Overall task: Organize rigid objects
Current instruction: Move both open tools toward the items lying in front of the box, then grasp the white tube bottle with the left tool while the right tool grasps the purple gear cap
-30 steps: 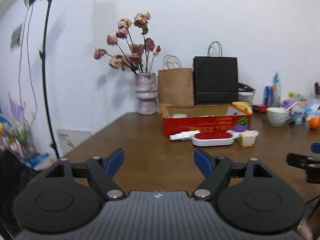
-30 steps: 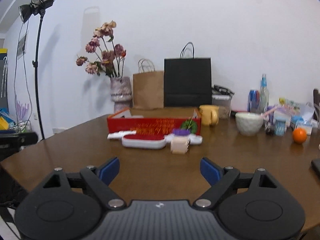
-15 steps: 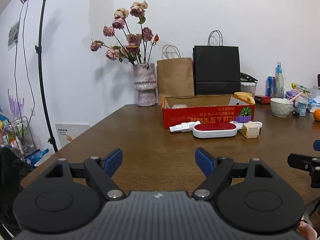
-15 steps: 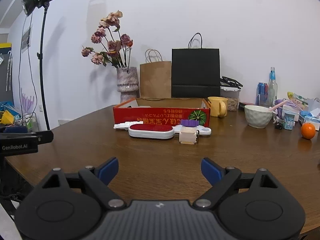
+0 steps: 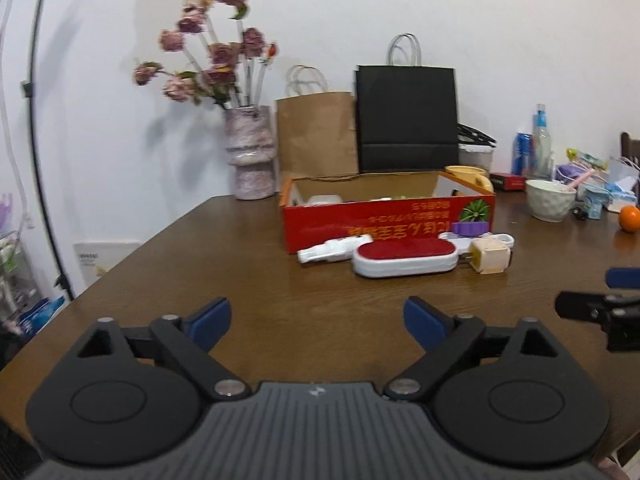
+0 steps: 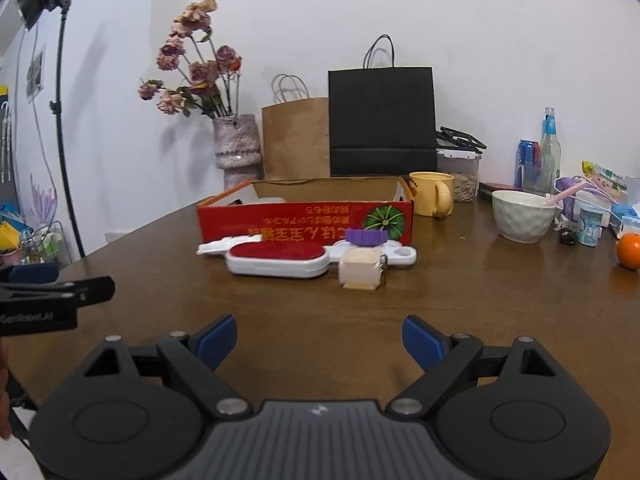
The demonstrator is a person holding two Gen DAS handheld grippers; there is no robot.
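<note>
In the lower half of the left wrist view, the left gripper (image 5: 316,318) hangs over the glossy brown wooden table (image 5: 248,280); its jaws have just been opening and stand wide apart, with only bare wood between the blue rubbery pads. The right gripper (image 6: 318,338) fills the bottom of its own view in the same way, jaws spread wide and holding nothing.

At the centre of both views sits a shallow red cardboard box (image 6: 304,222), open-topped, with gold print and a green melon picture on its front wall. Just in front of it lie the loose rigid items: an oblong white plastic brush with a red velvety pad (image 6: 278,260), a slim white tube-like piece (image 5: 330,250) to its left, a pale boxy block (image 6: 360,270) to its right, and a purple scalloped cap (image 6: 366,237) on a flat white plastic piece (image 6: 400,254).

Behind the box stand a mottled ceramic vase (image 6: 236,152), a brown paper bag (image 6: 296,140) and a matte black bag (image 6: 382,120).
</note>
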